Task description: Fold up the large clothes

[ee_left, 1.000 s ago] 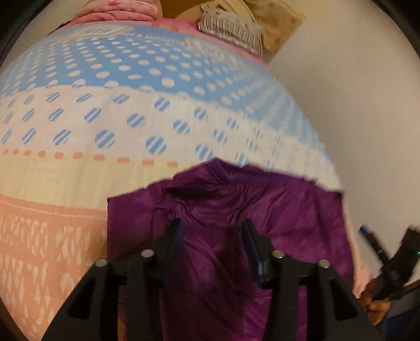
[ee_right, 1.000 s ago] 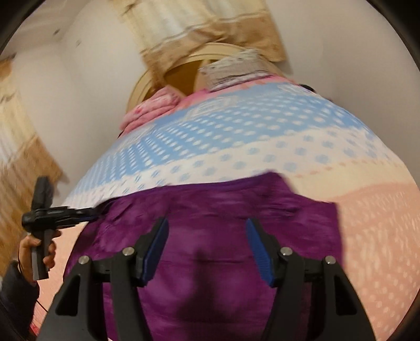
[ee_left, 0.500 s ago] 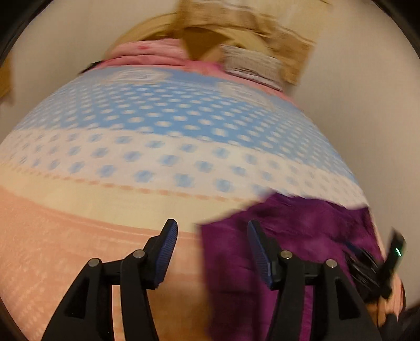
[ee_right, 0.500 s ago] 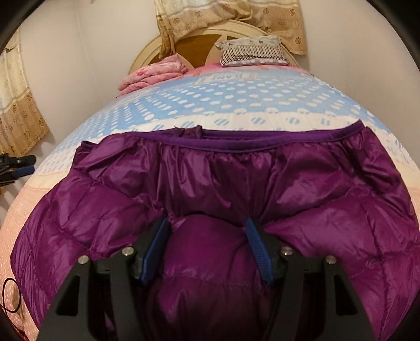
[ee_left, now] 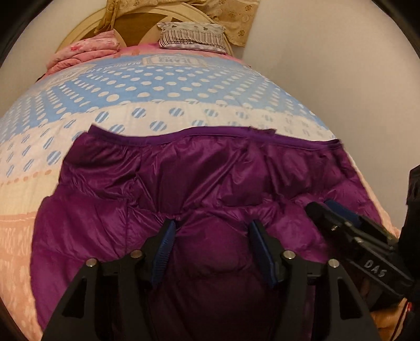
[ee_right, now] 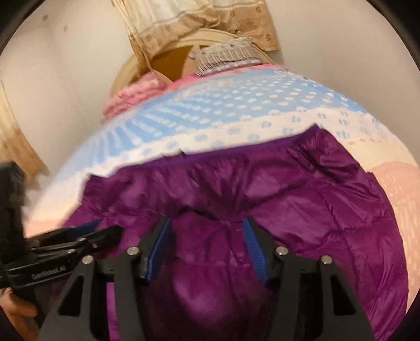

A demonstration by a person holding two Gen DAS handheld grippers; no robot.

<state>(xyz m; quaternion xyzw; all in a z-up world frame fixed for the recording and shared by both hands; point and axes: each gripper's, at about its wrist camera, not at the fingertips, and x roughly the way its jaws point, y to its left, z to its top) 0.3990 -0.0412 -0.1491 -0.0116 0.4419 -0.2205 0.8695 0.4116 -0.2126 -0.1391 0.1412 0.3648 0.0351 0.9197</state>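
Item: purple puffer jacket (ee_left: 215, 178) | Location: spread on bed (ee_left: 157, 86) | Handling: likely light, soft, slippery (take the hem band) | left tool (ee_left: 211, 244) spread, fabric between fingers | right tool (ee_right: 207, 241) likewise spread

Polka-dot bedspread (ee_left: 162, 86), arched headboard (ee_left: 139, 23), plain walls (ee_left: 328, 65), beige curtains (ee_right: 183, 23).

The left gripper (ee_left: 211, 228) is pointing toward twelve o'clock, its blue-padded jaws standing spread apart. The right gripper (ee_right: 207, 227) is pointing the same way, jaws likewise parted, sitting at the left gripper's three o'clock, close alongside.
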